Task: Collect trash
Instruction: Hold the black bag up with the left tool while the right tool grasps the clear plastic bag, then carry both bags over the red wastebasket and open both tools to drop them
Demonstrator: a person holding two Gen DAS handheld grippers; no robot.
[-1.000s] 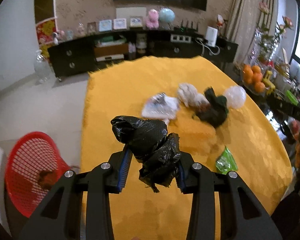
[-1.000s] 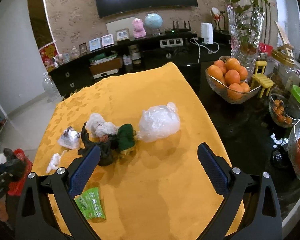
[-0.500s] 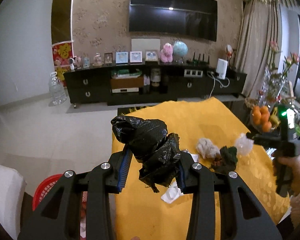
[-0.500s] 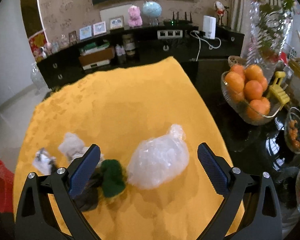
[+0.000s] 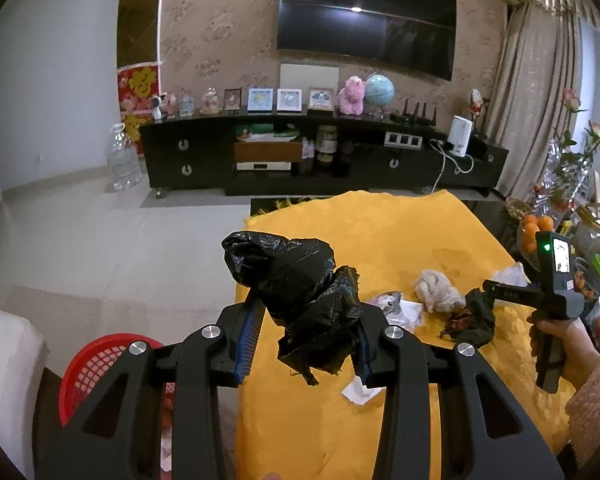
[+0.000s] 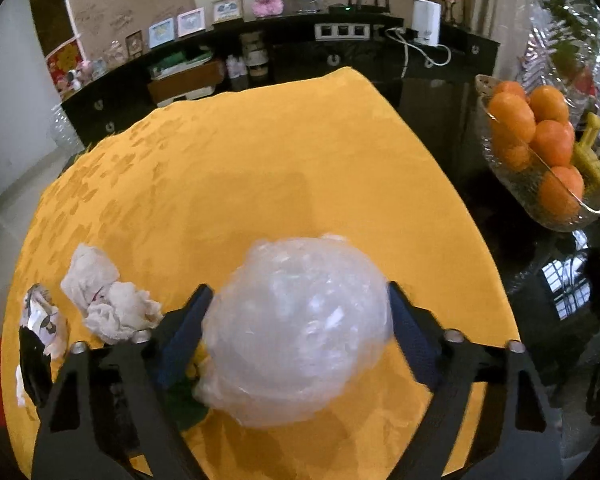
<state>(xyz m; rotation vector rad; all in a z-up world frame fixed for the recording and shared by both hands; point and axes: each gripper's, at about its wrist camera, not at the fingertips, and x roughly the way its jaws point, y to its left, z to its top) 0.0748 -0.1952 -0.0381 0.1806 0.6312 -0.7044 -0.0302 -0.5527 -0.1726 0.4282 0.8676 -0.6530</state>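
Note:
My left gripper [image 5: 306,316] is shut on a crumpled black plastic bag [image 5: 292,276], held in the air over the left edge of the yellow-clothed table [image 5: 380,232]. A red mesh basket [image 5: 96,364] stands on the floor below and to the left. My right gripper [image 6: 298,300] is open around a clear plastic bag ball [image 6: 300,328] lying on the cloth; its blue pads [image 6: 408,320] sit against both sides. Other trash lies left of it: white crumpled tissue [image 6: 108,304], a printed wrapper [image 6: 44,316] and a dark green lump [image 6: 184,400], partly hidden.
A glass bowl of oranges [image 6: 540,148] and jars stand on the dark tabletop right of the cloth. A white paper scrap [image 5: 360,392] lies near the table's left edge. A black TV cabinet [image 5: 320,152] lines the far wall, with tiled floor between.
My left gripper has risen and swung left with the black bag, off toward the table's edge. My right gripper moved forward and down until the clear bag sits between its slightly narrowed fingers.

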